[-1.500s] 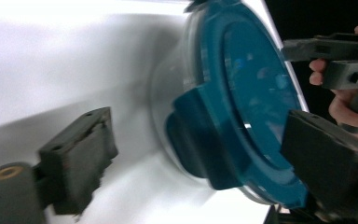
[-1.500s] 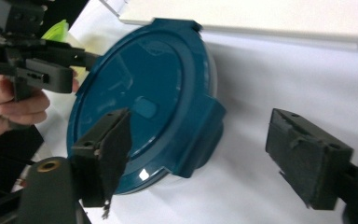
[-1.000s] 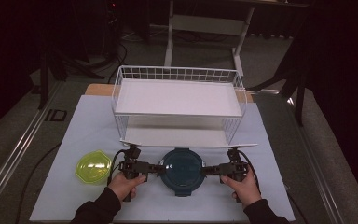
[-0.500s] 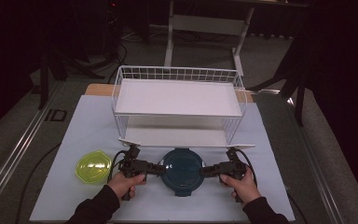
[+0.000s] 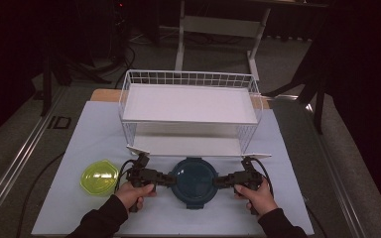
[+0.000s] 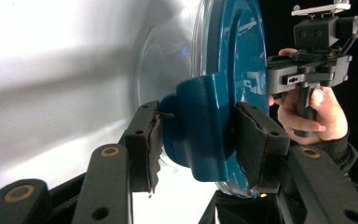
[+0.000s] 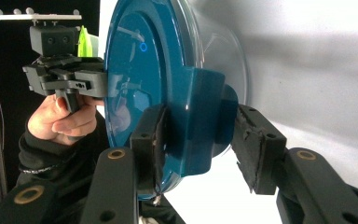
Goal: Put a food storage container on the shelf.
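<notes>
A round dark-blue container (image 5: 194, 179) with a clear body and a blue lid rests on the white mat near the table's front edge. My left gripper (image 5: 171, 179) comes in from its left side and my right gripper (image 5: 218, 181) from its right. In the left gripper view, both pads press a blue latch tab (image 6: 205, 121), so the left gripper (image 6: 198, 140) is shut on it. In the right gripper view, the right gripper (image 7: 198, 144) straddles the opposite tab (image 7: 196, 107); its left pad presses the tab and its right pad touches only near the top.
A yellow-green lidded bowl (image 5: 99, 177) lies to the left of the left hand. A white two-level wire rack (image 5: 191, 104) stands just behind the container. The mat's front edge runs close under the person's forearms.
Both grippers have edged slightly inward against the container's sides. The container stays in the same place.
</notes>
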Demonstrator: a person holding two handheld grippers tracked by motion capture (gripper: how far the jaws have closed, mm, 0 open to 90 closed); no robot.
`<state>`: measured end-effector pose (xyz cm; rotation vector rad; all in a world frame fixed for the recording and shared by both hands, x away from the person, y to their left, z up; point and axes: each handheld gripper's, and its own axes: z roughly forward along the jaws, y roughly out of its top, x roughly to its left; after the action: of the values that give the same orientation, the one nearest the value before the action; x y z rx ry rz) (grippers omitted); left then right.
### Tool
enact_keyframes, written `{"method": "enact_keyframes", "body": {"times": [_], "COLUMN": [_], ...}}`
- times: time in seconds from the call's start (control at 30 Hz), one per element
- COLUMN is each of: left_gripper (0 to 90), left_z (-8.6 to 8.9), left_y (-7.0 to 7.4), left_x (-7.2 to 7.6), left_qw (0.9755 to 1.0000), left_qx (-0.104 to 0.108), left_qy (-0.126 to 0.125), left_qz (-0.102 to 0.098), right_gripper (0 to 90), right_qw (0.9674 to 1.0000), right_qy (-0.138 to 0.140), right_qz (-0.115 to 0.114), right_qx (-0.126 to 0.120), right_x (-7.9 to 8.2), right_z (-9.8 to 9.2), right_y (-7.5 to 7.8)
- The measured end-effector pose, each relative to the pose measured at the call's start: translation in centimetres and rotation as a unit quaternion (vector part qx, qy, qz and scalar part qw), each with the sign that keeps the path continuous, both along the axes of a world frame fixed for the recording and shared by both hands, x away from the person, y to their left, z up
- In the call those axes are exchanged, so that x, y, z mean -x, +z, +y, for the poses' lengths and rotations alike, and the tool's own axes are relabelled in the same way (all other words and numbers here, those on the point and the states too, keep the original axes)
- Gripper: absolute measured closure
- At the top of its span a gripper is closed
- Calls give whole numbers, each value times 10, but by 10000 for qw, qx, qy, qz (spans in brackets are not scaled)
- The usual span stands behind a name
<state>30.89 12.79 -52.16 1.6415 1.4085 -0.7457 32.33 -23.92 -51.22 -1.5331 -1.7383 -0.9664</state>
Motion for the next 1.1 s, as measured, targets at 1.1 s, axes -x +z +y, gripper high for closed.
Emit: {"method": "enact_keyframes", "body": {"times": [1.1], "left_gripper": [563], "left_z": [-4], "left_y": [48], "left_x": [13], "left_qw": [9989], "left_qx": [178], "left_qy": [113], "left_qz": [-424], "right_gripper": [568], "right_qw": [9977], "right_qy": [27], "right_qz": [-669], "right_qx": [49], "right_x": [15], "right_z": [-5], "right_y": [55]}}
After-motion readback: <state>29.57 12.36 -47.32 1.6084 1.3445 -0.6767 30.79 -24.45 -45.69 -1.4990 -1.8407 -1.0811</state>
